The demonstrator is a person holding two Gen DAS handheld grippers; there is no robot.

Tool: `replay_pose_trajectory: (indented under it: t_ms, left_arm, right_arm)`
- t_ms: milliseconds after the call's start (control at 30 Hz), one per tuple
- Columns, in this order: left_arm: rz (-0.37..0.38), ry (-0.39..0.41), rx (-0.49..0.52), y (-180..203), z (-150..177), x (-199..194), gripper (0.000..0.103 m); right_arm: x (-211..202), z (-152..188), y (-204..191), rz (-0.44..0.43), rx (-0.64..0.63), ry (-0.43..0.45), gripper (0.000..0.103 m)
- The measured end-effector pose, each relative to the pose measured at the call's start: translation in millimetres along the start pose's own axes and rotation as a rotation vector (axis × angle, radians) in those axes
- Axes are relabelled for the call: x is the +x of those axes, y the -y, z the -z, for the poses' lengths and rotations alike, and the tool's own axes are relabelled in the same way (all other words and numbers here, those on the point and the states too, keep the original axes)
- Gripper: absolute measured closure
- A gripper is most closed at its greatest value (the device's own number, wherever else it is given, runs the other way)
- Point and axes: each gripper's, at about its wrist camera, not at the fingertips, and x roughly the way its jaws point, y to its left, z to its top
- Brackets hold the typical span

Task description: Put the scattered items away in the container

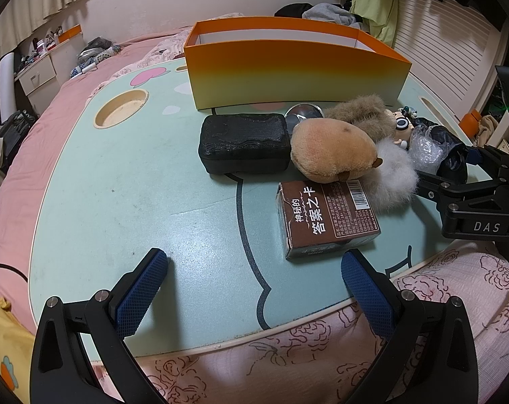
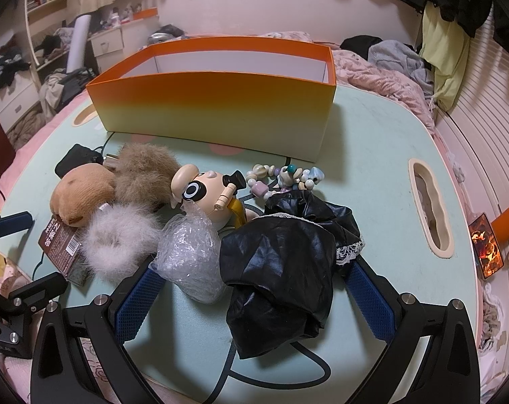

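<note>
Black crumpled fabric (image 2: 281,269) lies right between our right gripper (image 2: 254,289) fingers, jaws spread wide around it and the bubble wrap (image 2: 190,252), nothing pinched yet. Our left gripper (image 1: 254,279) hangs spread too, empty, just short of the brown card box (image 1: 325,219). And the orange container (image 2: 217,104)? What we can see of its white inside shows nothing, though the floor is hidden behind the front wall, so we judge the job barely begun. Everything sits in front of the container on the green table (image 1: 120,202): the black case (image 1: 244,141) just in front of its wall, the tan plush (image 1: 332,149) beside that, the brown fur puff (image 2: 143,171) and white fur puff (image 2: 120,239), the cartoon figurine (image 2: 204,192), the bead string (image 2: 284,175) close to the container's right corner. We count roughly nine things left to move, and the fabric looks like first pick
</note>
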Motion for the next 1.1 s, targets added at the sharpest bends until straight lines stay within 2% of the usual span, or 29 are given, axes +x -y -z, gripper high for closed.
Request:
replay_pose_trajectory:
  t_ms: [1100]
  left_arm:
    - [0.001, 0.001, 0.002, 1.2, -0.7, -0.1, 0.0]
  right_arm:
    - [-0.1, -0.6, -4.0, -0.002, -0.004, 0.005, 0.0]
